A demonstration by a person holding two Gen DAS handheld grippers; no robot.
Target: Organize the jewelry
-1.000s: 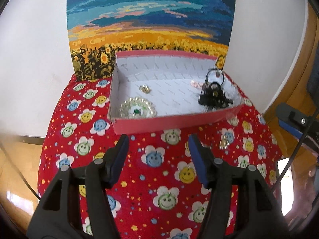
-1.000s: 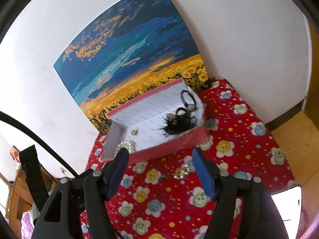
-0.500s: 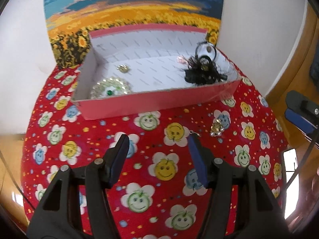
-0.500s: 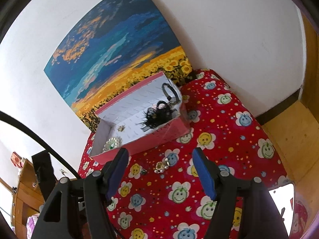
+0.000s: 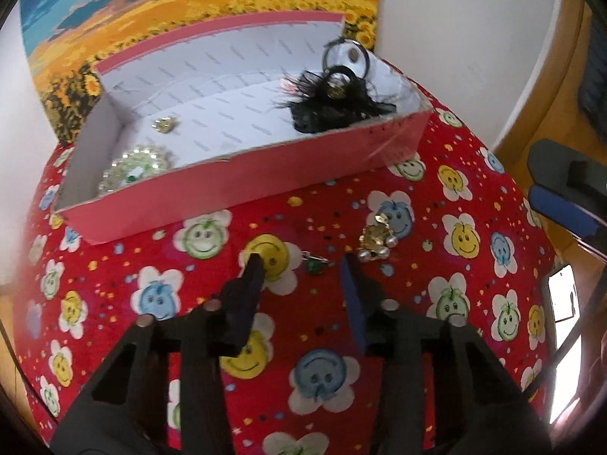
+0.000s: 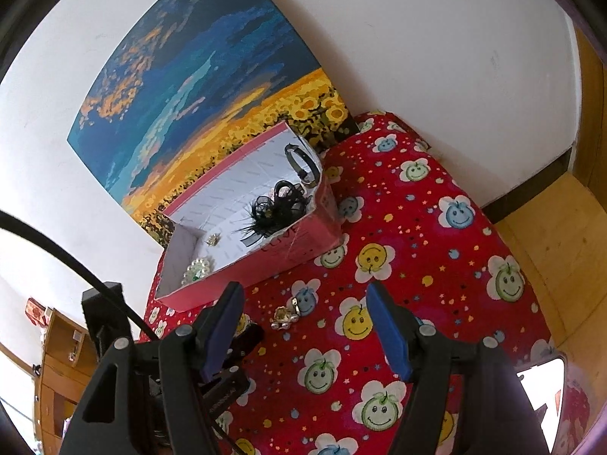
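Observation:
A pink open box (image 5: 242, 189) with a white inside stands at the back of the red flowered cloth (image 5: 341, 360). It holds a black feathered hairpiece (image 5: 334, 106), a dark bangle (image 5: 347, 55), a small gold brooch (image 5: 164, 125) and a round pearl brooch (image 5: 132, 163). On the cloth lie a green-stone ring (image 5: 315, 264) and a gold pearl brooch (image 5: 375, 242). My left gripper (image 5: 301, 261) is open, low over the cloth, with the ring between its fingertips. My right gripper (image 6: 303, 295) is open and empty, higher up; the gold pearl brooch (image 6: 283, 316) lies beneath it and the box (image 6: 288, 250) beyond.
A sunflower painting (image 6: 197, 87) leans on the white wall behind the box. The cloth drops off at the right to a wooden floor (image 6: 550, 220). The right gripper shows at the right edge of the left wrist view (image 5: 565, 193).
My left gripper has moved forward and down toward the cloth, so the green ring now lies between its fingertips. The right gripper has risen slightly and shifted right.

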